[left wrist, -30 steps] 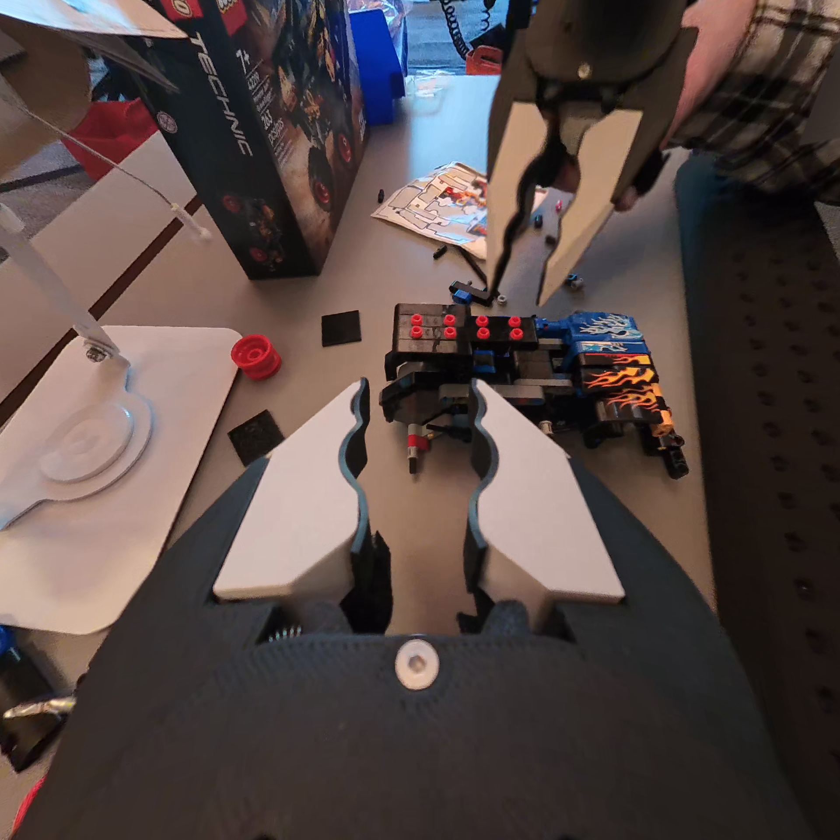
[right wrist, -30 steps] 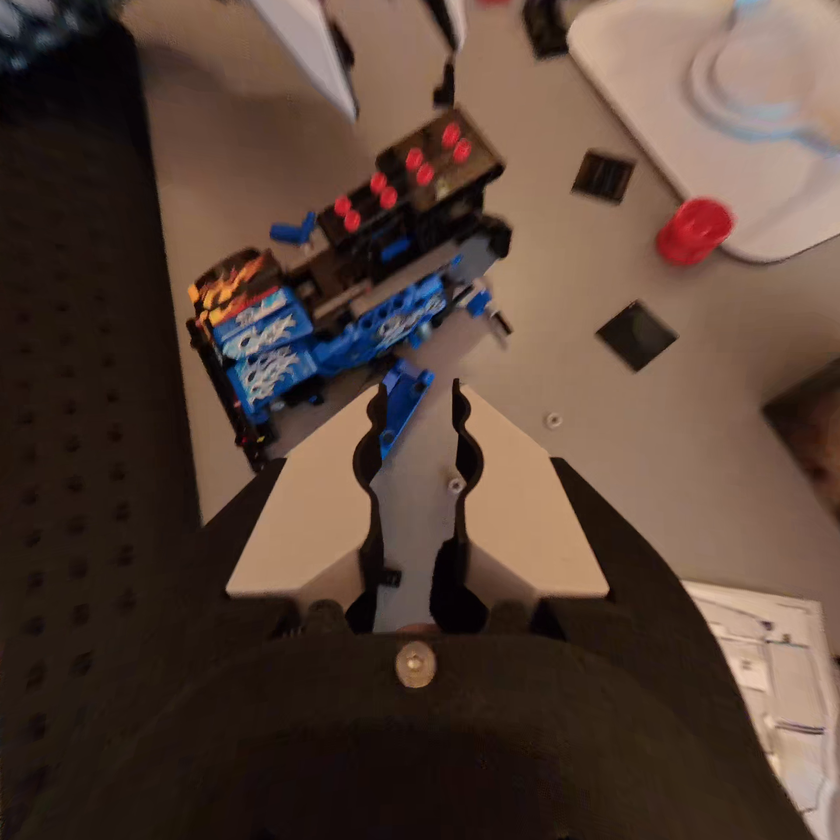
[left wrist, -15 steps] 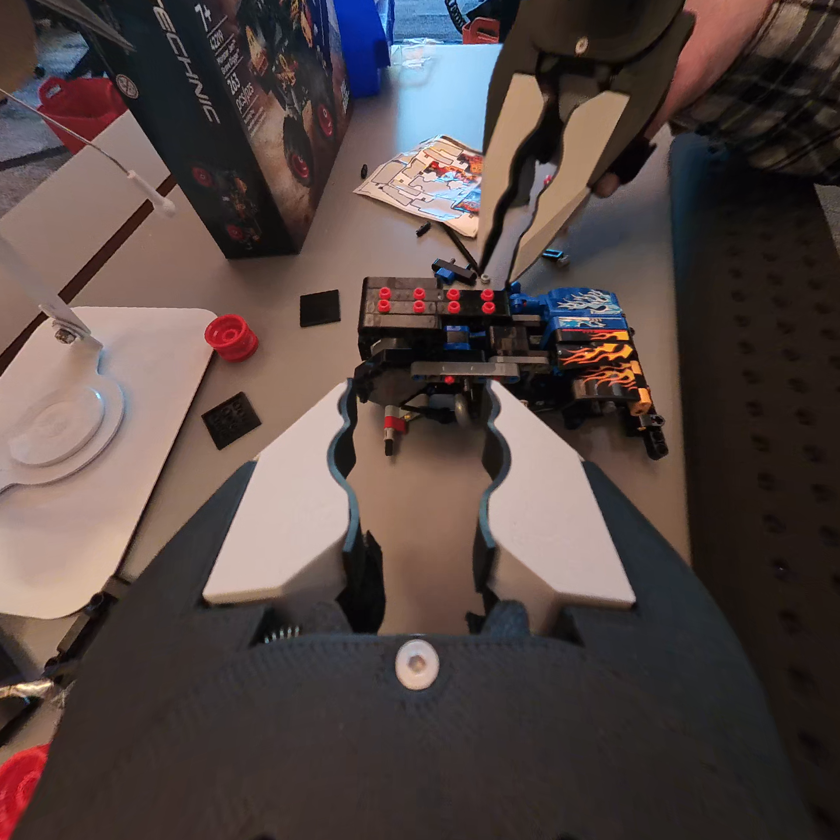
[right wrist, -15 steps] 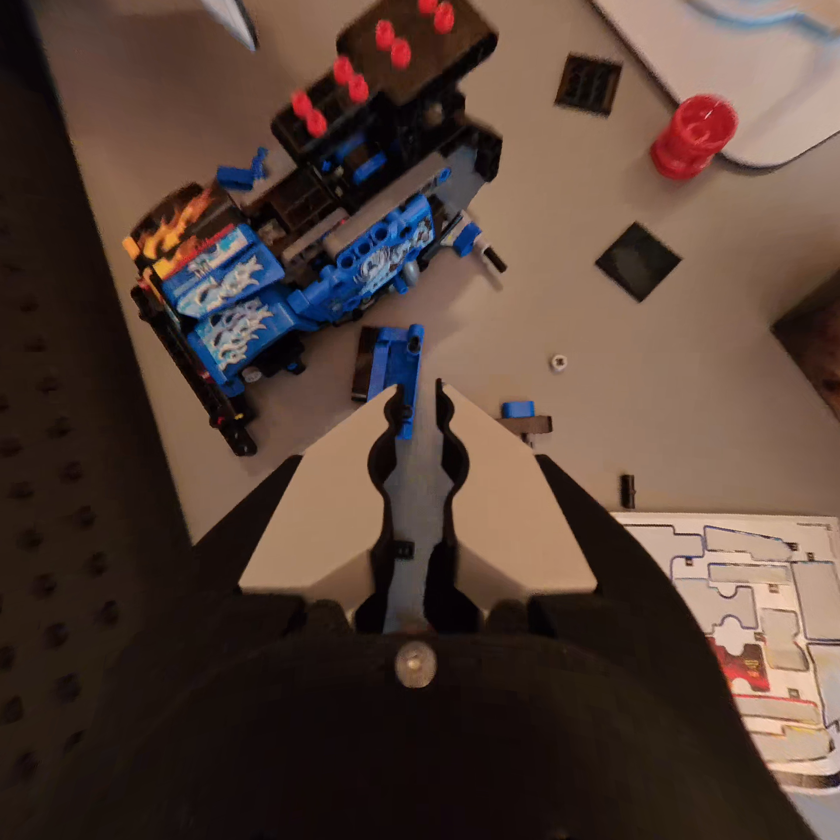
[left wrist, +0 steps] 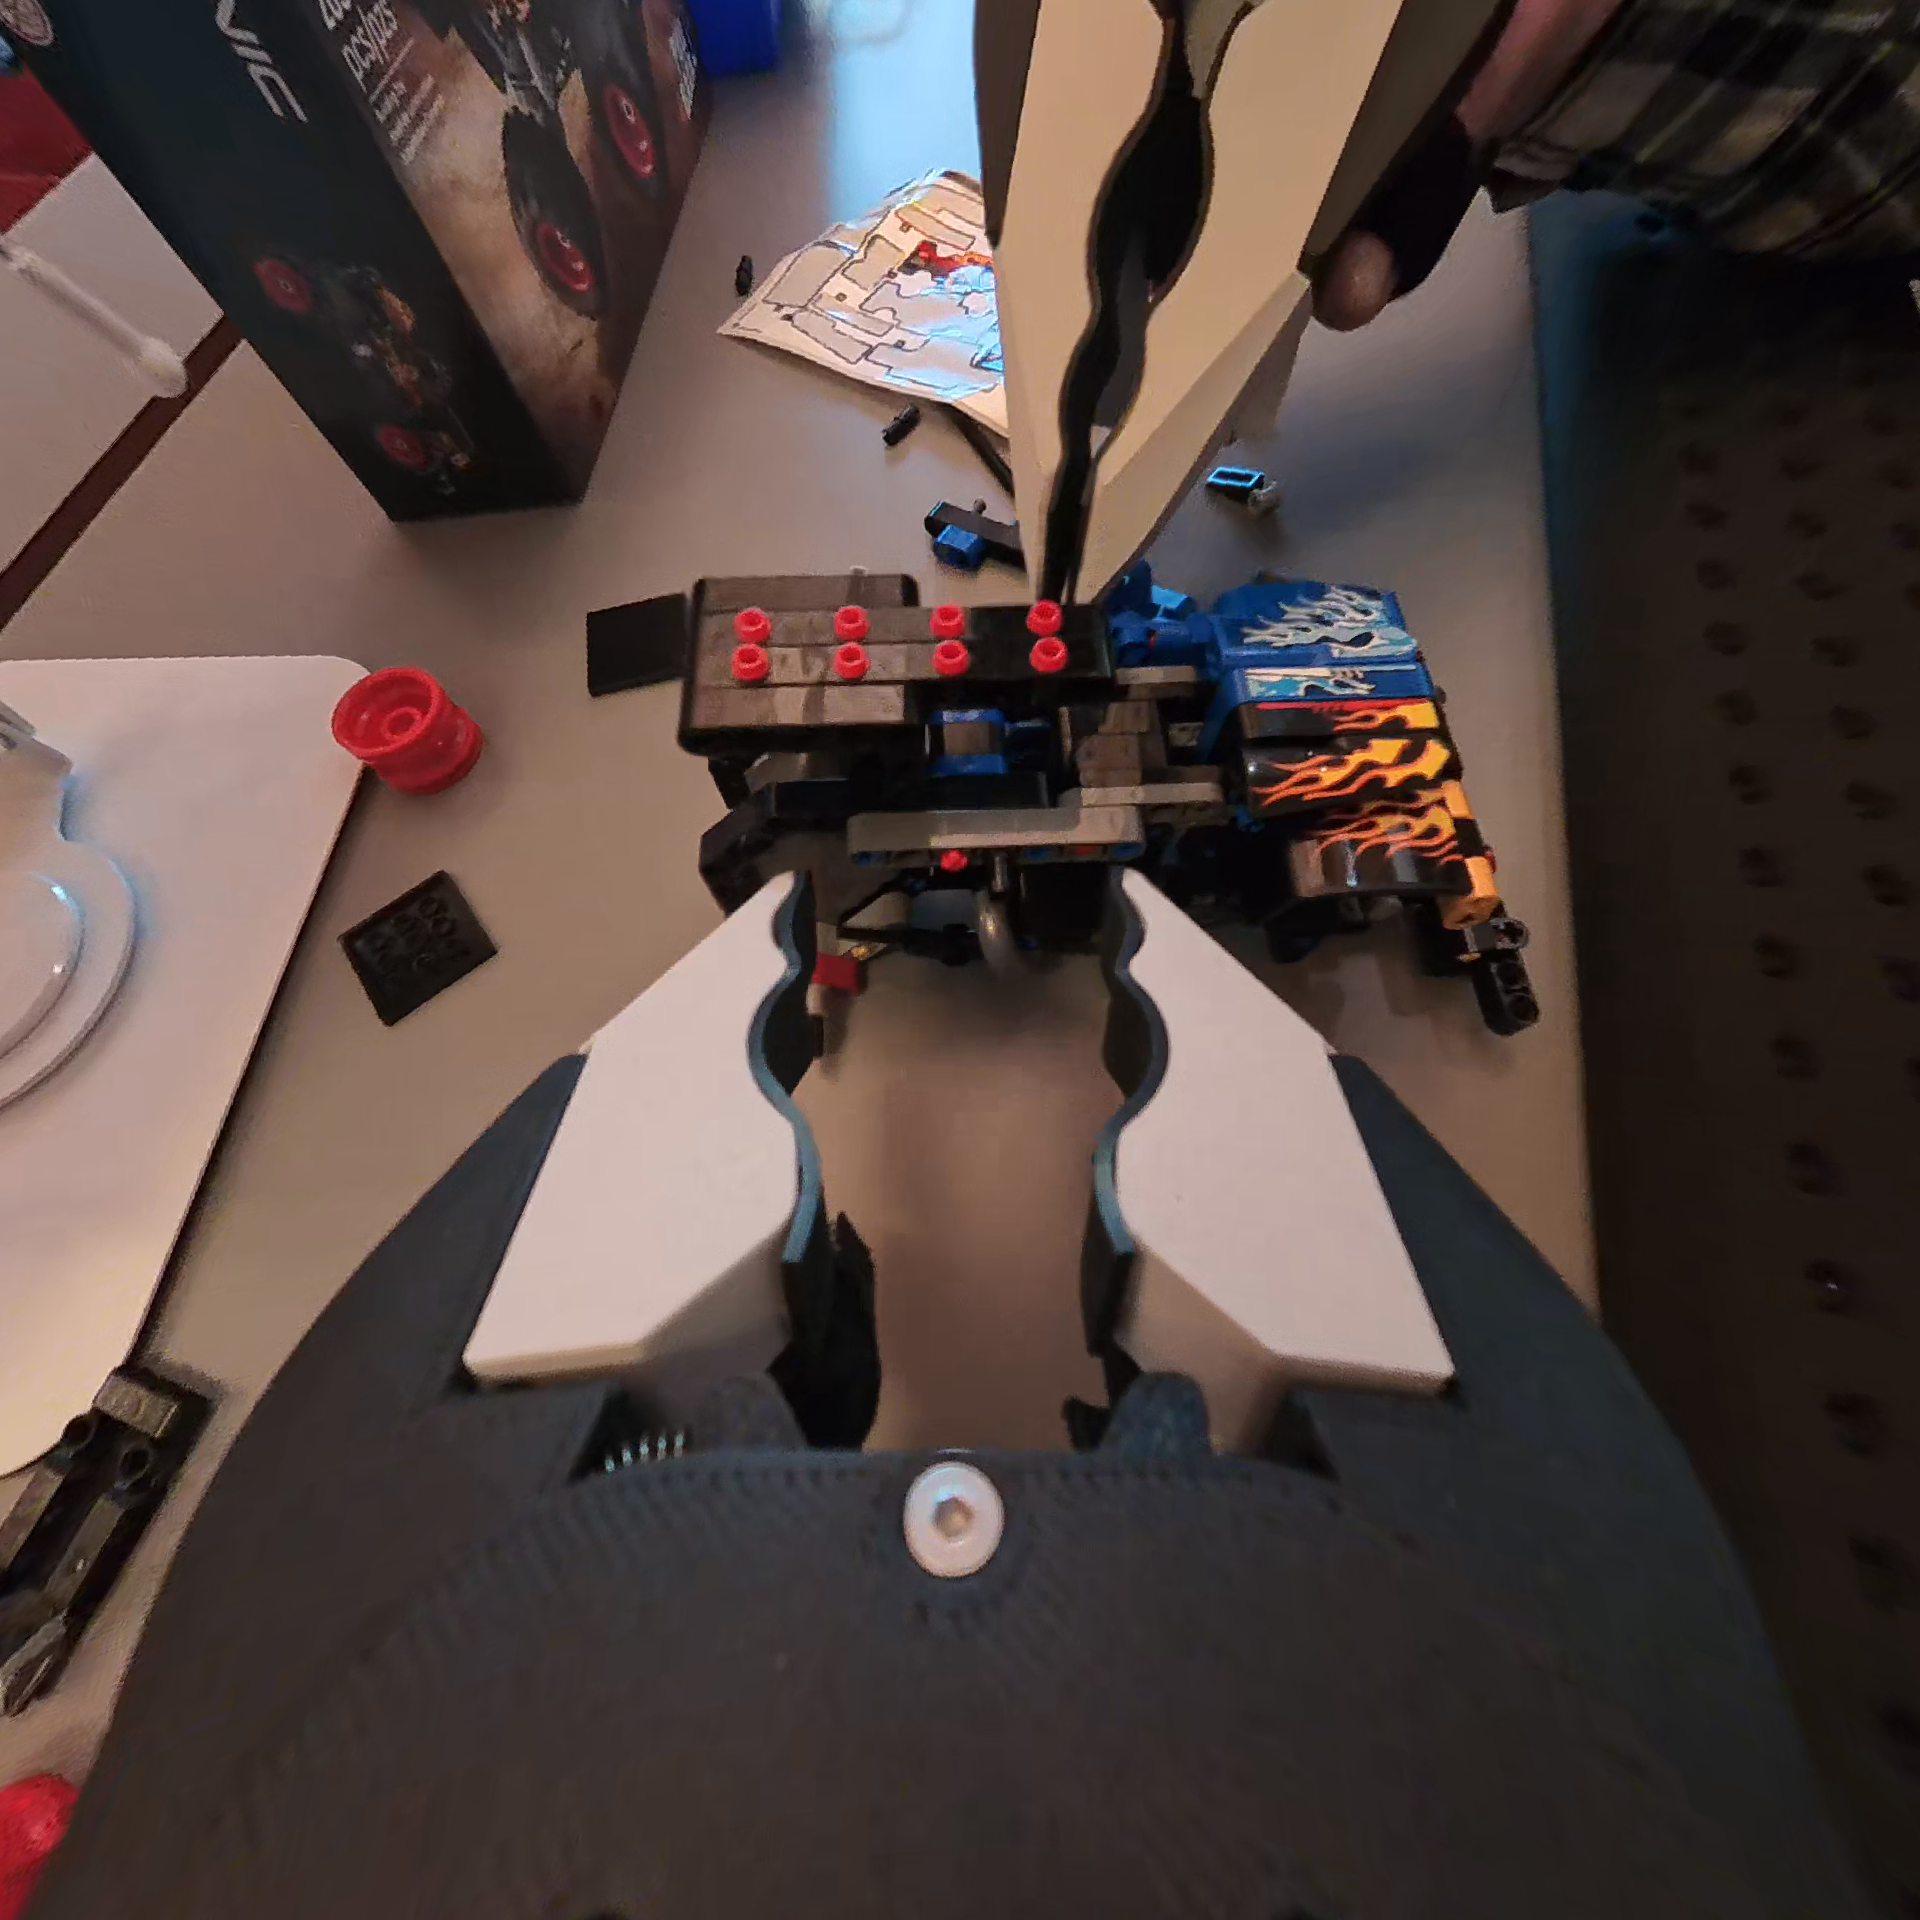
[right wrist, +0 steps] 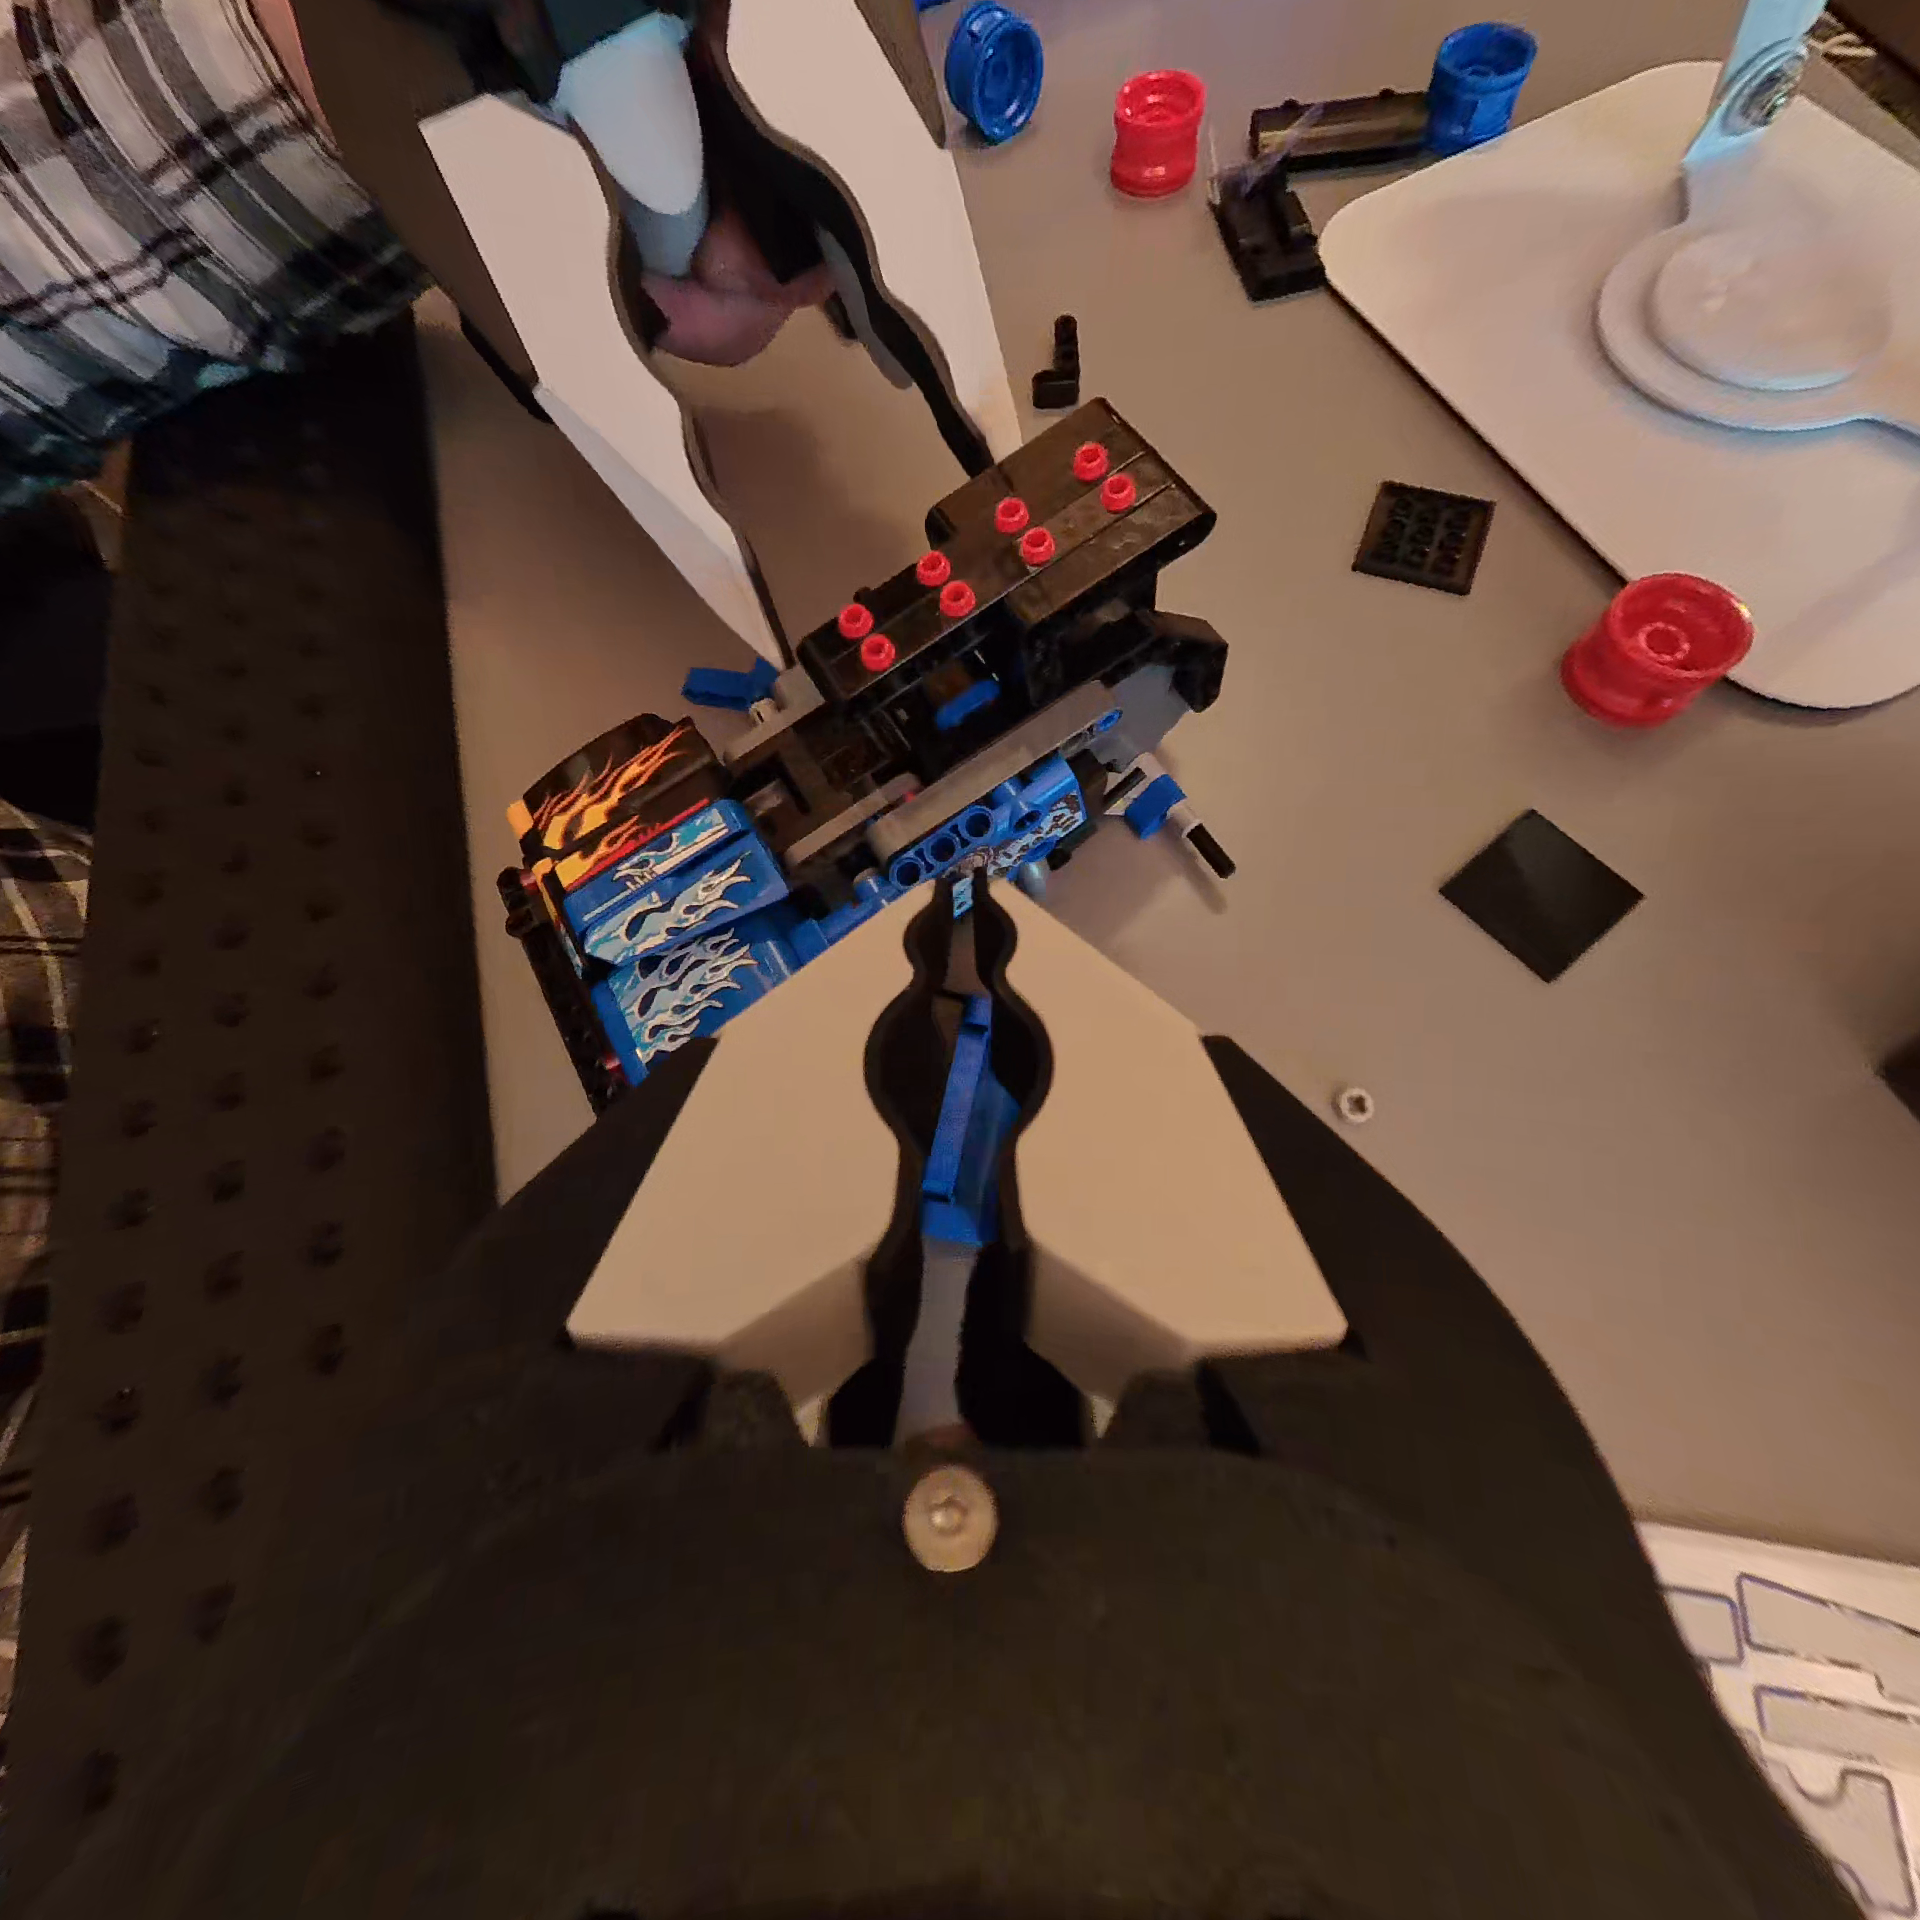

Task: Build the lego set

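Here my right gripper (right wrist: 961, 920) pinches a blue piece (right wrist: 961, 1127), tips touching the lego truck (right wrist: 873, 727) just ahead on the counter (right wrist: 1351, 935); my left gripper (left wrist: 961, 904) stands spread against its opposite side.

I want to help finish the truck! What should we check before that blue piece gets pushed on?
1. Right gripper shut on the blue piece: ok.
2. Blue piece lined up with its holes on the truck: cannot tell.
3. Left gripper holding the truck steady: not ok, it is open at the truck's near side.
4. Truck resting on the table: ok.
5. Loose black plate away from the truck: ok.
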### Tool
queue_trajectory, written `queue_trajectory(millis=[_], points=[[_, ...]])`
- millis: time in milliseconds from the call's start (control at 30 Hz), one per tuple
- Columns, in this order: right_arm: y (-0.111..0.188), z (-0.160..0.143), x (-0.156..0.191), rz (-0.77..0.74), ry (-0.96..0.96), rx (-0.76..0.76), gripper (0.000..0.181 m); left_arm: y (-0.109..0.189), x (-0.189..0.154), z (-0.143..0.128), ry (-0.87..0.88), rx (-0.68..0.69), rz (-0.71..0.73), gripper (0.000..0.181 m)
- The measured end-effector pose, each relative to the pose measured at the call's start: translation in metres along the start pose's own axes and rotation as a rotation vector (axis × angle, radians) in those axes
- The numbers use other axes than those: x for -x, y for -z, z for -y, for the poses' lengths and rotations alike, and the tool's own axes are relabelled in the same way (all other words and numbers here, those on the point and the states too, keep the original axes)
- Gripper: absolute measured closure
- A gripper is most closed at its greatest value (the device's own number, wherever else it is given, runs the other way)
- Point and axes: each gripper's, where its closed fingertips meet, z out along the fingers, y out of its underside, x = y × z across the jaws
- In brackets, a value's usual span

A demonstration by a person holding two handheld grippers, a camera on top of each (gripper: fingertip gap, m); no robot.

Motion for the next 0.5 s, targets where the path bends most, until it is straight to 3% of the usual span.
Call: queue_trajectory(millis=[500], points=[[-0.0101, 0.0086, 0.0051, 0.099, -0.001, 0.0, 0.181, 0.0012, 0.0011, -0.0052, -0.007, -0.011, 0.027, 0.137]])
